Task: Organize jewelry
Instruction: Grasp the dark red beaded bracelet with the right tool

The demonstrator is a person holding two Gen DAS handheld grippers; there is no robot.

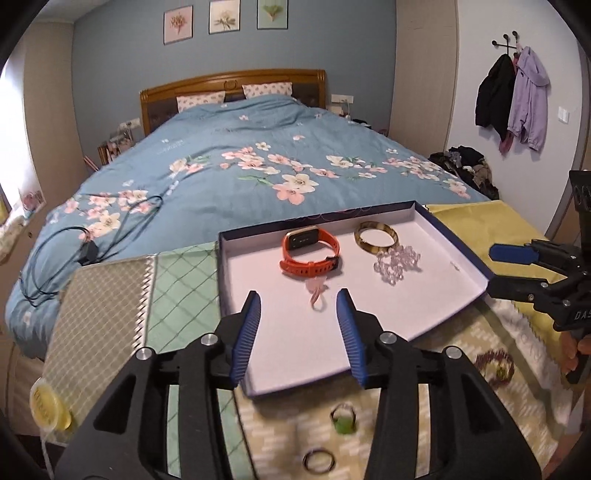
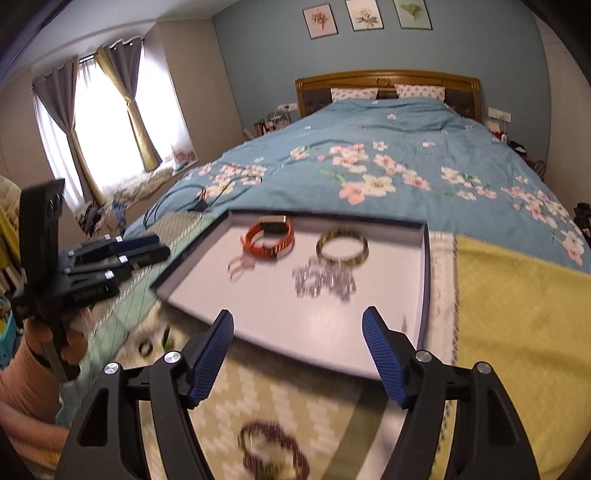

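Jewelry tray (image 1: 458,236) near edge hidden behind left gripper (image 1: 299,301); both grippers' fingers apart, empty; right gripper (image 2: 298,323).

Box (image 1: 461,254) beyond jaws: matt card; watch (image 1: 310,251) strap: smooth rubbery; bangle (image 1: 376,238): glossy; beads (image 1: 395,264): clear, glassy; pads (image 1: 251,332): ribbed.

Bed (image 1: 236,155) with blue floral duvet beyond the tongs, black cable (image 1: 85,236) lying on it far left. Three flower prints (image 1: 225,16) on wall above wooden headboard (image 1: 232,79). Jackets (image 1: 513,99) hung far right. Curtained window (image 2: 107,122) left.
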